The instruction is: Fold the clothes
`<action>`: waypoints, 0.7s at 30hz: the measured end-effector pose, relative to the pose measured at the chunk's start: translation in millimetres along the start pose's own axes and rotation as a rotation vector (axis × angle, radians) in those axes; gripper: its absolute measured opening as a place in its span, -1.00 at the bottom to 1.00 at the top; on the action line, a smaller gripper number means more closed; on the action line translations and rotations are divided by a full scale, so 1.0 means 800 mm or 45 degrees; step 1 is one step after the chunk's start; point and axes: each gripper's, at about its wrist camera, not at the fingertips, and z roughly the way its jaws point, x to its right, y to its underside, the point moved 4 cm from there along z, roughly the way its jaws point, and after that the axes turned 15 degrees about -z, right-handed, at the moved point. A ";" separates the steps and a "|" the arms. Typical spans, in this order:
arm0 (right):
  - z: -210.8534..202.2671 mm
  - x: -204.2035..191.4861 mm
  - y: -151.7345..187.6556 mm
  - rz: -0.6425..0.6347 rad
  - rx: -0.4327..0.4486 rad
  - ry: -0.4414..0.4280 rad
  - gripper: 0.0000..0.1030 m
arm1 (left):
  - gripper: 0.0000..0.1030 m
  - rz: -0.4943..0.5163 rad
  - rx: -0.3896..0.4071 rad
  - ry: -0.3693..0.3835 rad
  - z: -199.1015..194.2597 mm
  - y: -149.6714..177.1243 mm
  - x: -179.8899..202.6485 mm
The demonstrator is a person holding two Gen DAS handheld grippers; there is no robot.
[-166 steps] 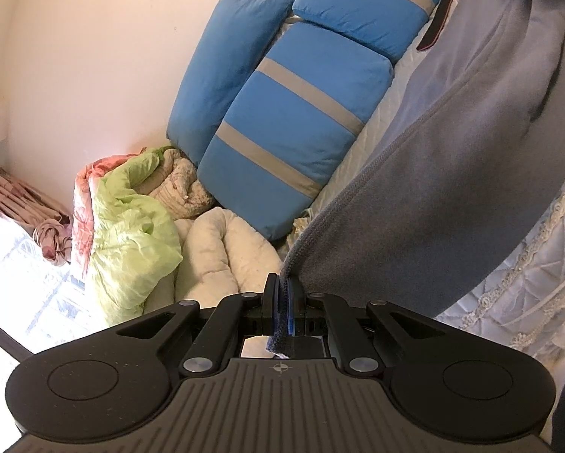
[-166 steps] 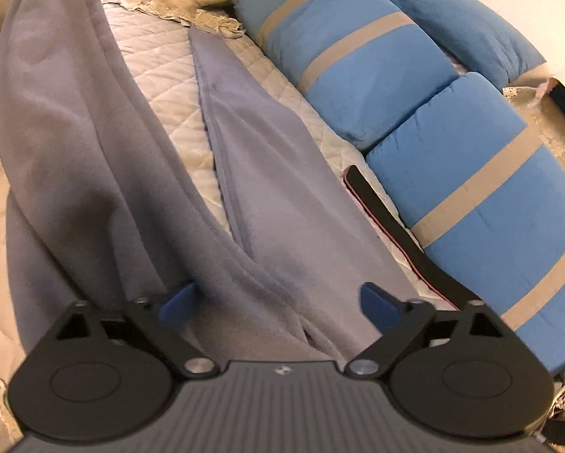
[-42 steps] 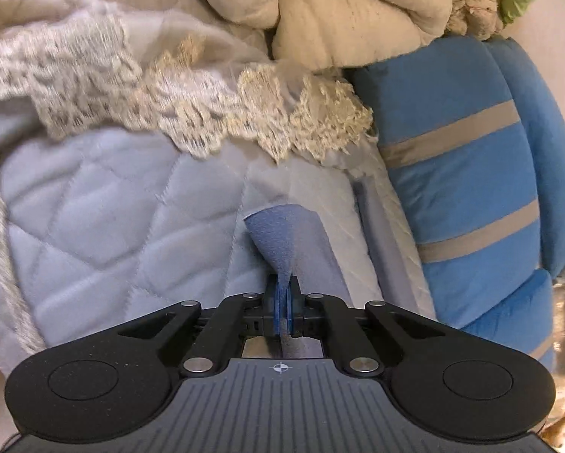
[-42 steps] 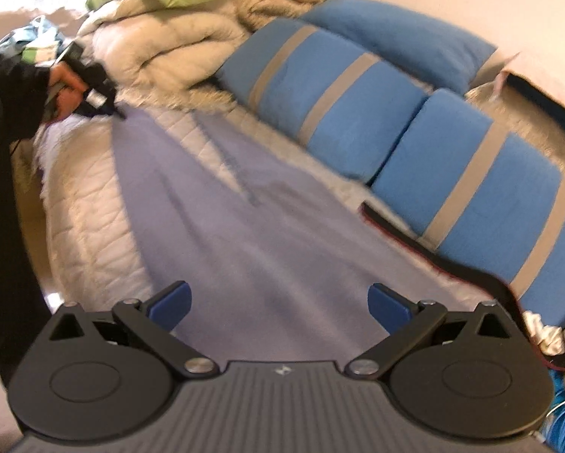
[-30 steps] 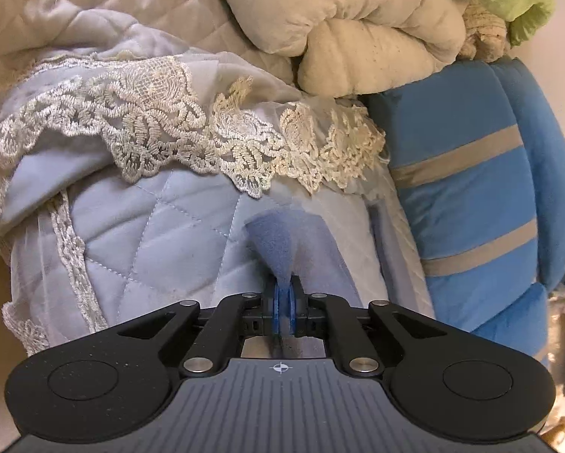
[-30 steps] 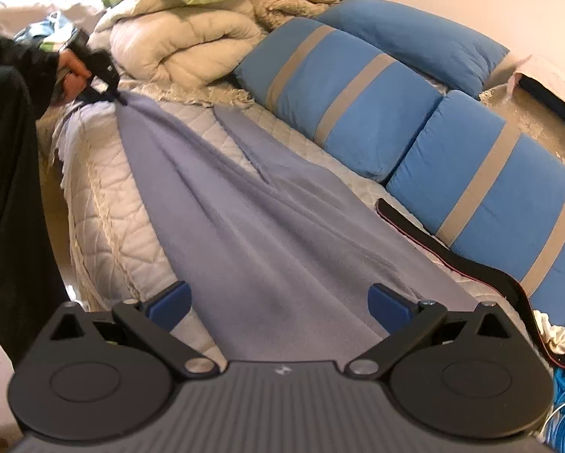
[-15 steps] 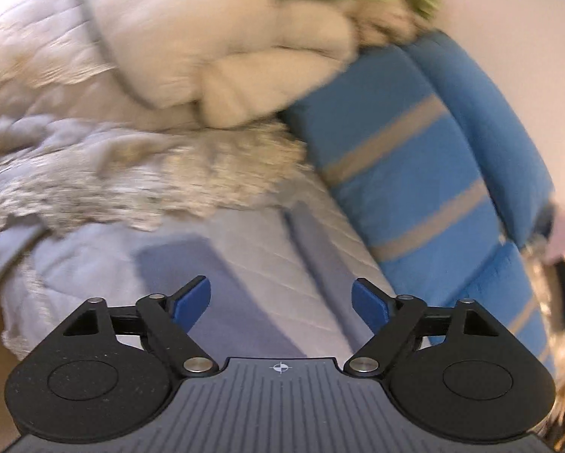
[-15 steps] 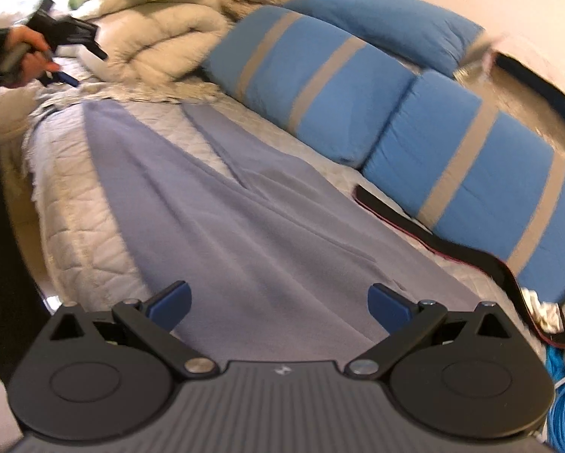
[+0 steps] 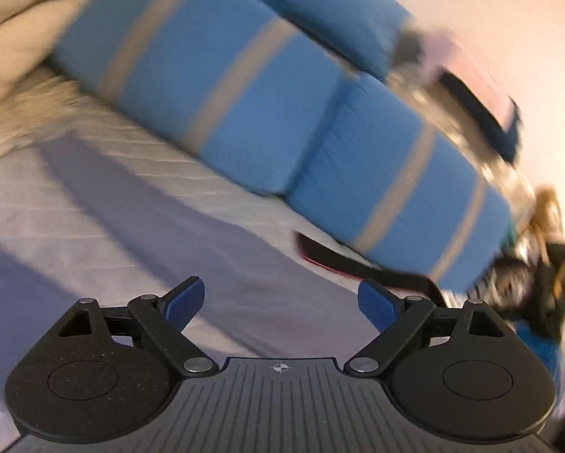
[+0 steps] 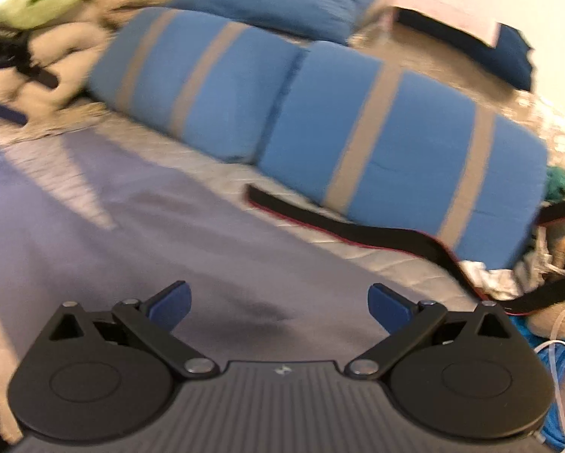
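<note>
Both views smeared by motion blur; grey garment (image 10: 139, 234) cut off at the left and bottom edges, its near part hidden behind the gripper bodies; black strap (image 10: 343, 226) running into blurred clutter (image 10: 546, 264) at right, items there untellable; cream bedding (image 9: 14, 37) cropped at the corner

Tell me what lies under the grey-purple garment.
The grey-purple garment lies spread on the white quilted bedspread, which shows beside it near the black strap. What is beneath its middle is covered.

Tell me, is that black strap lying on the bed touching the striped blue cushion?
Cannot tell. In the right wrist view the black strap runs along the base of the striped blue cushion, but blur hides whether they meet; the left wrist view is blurred too.
</note>
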 end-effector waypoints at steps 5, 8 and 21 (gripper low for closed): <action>0.023 0.035 0.011 -0.049 0.017 0.094 1.00 | 0.73 0.289 0.099 0.009 0.030 0.051 0.022; 0.036 0.050 0.026 -0.076 0.004 0.115 1.00 | 0.73 0.482 0.069 -0.069 0.038 0.071 0.028; 0.077 0.129 0.076 0.084 -0.131 0.267 1.00 | 0.74 0.494 0.028 0.030 0.024 0.079 0.020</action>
